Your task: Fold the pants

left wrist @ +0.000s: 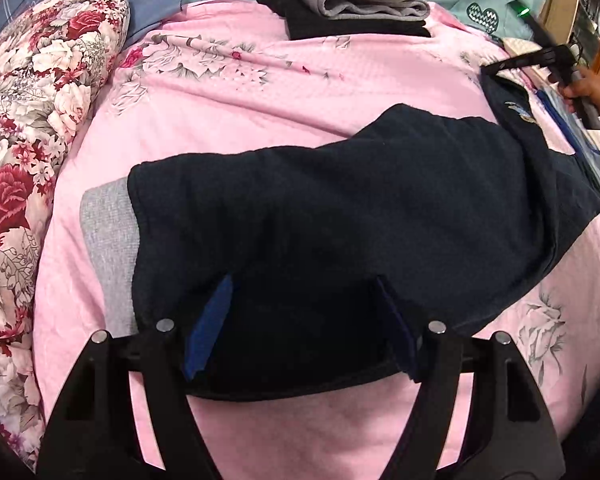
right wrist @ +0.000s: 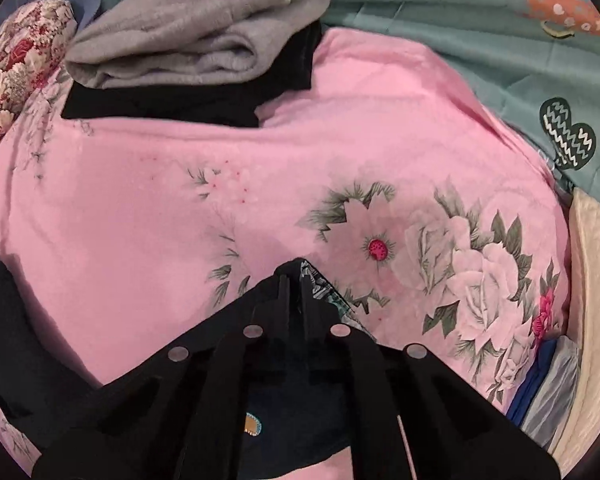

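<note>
Dark navy pants lie across the pink floral bedspread, with a grey fabric strip at their left end. My left gripper is open, its blue-padded fingers spread wide over the near edge of the pants. In the left wrist view my right gripper sits at the far right corner of the pants, held by a hand. The right wrist view shows the right gripper shut on a corner of the pants, which hang below the fingers with a small patch showing.
A stack of folded grey and black clothes rests at the back of the bedspread. A floral pillow lines the left side. Teal bedding lies beyond, with a white quilted item and blue fabric at right.
</note>
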`<state>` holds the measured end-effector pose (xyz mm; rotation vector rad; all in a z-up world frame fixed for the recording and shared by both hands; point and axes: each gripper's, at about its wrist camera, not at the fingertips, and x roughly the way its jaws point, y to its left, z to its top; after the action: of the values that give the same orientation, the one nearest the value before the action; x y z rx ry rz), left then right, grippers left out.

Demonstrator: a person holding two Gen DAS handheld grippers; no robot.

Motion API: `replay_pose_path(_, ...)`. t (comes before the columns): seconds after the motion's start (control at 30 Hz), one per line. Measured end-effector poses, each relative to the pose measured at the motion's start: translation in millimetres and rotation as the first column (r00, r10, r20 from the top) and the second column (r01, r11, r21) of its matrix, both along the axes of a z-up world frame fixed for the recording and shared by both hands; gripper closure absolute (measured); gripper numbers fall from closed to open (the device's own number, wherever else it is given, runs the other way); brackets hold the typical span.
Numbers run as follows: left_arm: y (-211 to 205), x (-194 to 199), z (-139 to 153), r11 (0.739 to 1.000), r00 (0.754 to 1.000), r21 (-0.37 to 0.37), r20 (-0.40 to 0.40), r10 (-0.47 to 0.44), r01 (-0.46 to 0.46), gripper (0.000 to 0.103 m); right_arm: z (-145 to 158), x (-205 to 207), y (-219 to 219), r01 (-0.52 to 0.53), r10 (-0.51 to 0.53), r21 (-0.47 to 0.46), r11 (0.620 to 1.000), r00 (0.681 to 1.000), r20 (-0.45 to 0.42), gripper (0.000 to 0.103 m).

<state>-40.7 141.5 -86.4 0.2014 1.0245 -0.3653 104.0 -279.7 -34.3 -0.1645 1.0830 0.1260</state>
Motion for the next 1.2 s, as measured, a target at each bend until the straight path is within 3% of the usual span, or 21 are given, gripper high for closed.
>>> replay_pose_path(0.2,-3.1,0.2,1.6,0.999,0.999,0.025,-0.013,0.033,-0.032,0.030,71.0,-81.7,-41.1,-0.022,0.007,0.078,0.997,0.983,0.183,0.100)
replay_pose_path(0.27,-2.2,-0.2,2.4,0.999,0.999,0.023,-0.019,0.043,-0.043,0.030,85.1,-106.6,-62.1,-0.014,-0.015,0.122,0.992,0.973,0.231,0.100)
replay_pose_path(0.4,-2.5,-4.6,3.3,0.998,0.998,0.035,-0.019,0.052,-0.051,0.030,101.6,-199.3,-97.9,-0.038,-0.030,0.182,0.983,0.933,0.357,0.103)
replay_pose_path(0.43,-3.2,-5.5,3.5,0.998,0.999,0.039,-0.017,0.051,-0.051,0.030,96.8,-232.0,-107.1,-0.016,-0.054,0.179,0.984,0.924,0.378,0.103)
replay_pose_path(0.53,-4.8,-7.7,3.6,0.997,0.998,0.050,-0.016,0.053,-0.052,0.030,64.3,-293.3,-112.7,0.000,-0.064,0.187,0.982,0.940,0.336,0.103)
replay_pose_path(0.63,-5.8,-8.6,4.6,0.997,0.999,0.064,-0.021,0.050,-0.048,0.030,13.4,-332.9,-125.5,0.092,-0.150,0.286,0.954,0.970,0.190,0.103)
replay_pose_path(0.7,-6.4,-7.5,5.2,0.996,0.998,0.072,-0.026,0.049,-0.047,0.030,-3.6,-340.6,-139.4,0.152,-0.219,0.427,0.891,0.969,0.111,0.096)
replay_pose_path(0.73,-7.1,-6.3,5.3,0.996,0.998,0.077,-0.031,0.051,-0.049,0.030,-8.4,-340.6,-147.0,0.196,-0.269,0.503,0.842,0.960,0.076,0.089)
replay_pose_path(0.8,-9.3,-3.8,5.1,0.994,0.997,0.087,-0.040,0.064,-0.060,0.029,-12.4,-331.4,-154.1,0.239,-0.336,0.641,0.729,0.941,0.032,0.063)
replay_pose_path(0.93,-8.8,-7.1,5.6,0.993,0.995,0.081,-0.031,0.090,-0.088,0.029,-21.4,-294.1,-150.5,0.324,-0.391,0.743,0.586,0.916,-0.090,0.058)
replay_pose_path(1.0,-6.2,-11.7,5.2,0.993,0.995,0.072,-0.023,0.092,-0.091,0.029,-33.2,-279.0,-150.0,0.409,-0.423,0.735,0.541,0.887,-0.182,0.058)
replay_pose_path(1.03,-4.8,-13.6,4.9,0.994,0.996,0.068,-0.020,0.092,-0.091,0.029,-39.1,-274.7,-150.8,0.450,-0.444,0.715,0.536,0.870,-0.215,0.058)
replay_pose_path(1.13,1.1,-16.1,5.2,0.995,0.996,0.043,-0.019,0.092,-0.091,0.029,-52.1,-268.4,-155.7,0.514,-0.492,0.685,0.516,0.833,-0.255,0.058)
replay_pose_path(1.2,4.2,-14.4,3.9,0.995,0.996,0.029,-0.018,0.091,-0.090,0.029,-58.4,-262.9,-158.9,0.545,-0.524,0.700,0.462,0.804,-0.280,0.058)
